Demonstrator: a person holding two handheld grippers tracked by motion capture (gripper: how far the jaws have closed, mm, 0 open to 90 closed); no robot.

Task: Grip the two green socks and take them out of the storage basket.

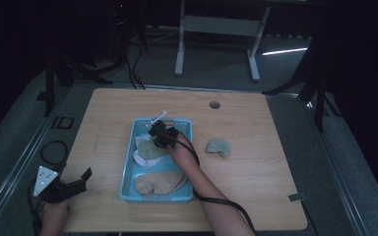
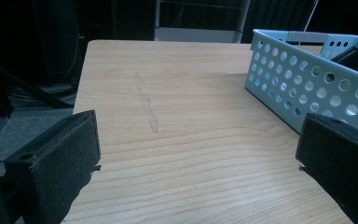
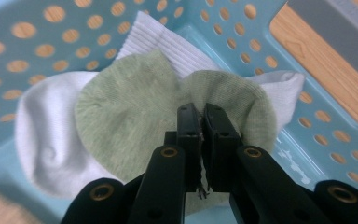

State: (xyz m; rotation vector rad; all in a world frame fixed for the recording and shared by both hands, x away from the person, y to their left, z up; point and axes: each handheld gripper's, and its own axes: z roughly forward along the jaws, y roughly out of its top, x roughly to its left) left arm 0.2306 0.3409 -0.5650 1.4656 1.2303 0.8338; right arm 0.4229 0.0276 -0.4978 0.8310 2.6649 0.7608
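**Inspector:** Report the green sock.

**Operator:** The green sock (image 3: 135,107) lies in my blue basket (image 1: 129,167), toward its far end, on top of a white sock (image 3: 46,135). My right gripper (image 3: 201,116) has its jaws closed together, pinching a fold of the green fabric.

**Inspector:** What else is in the basket?

**Operator:** A beige sock (image 1: 160,183) lies at its near end.

**Inspector:** And outside it?

**Operator:** A second green sock (image 1: 219,147) lies on the table (image 1: 256,172), right of the basket. My left gripper (image 1: 74,184) rests at the table's near left corner, jaws wide apart, holding nothing.
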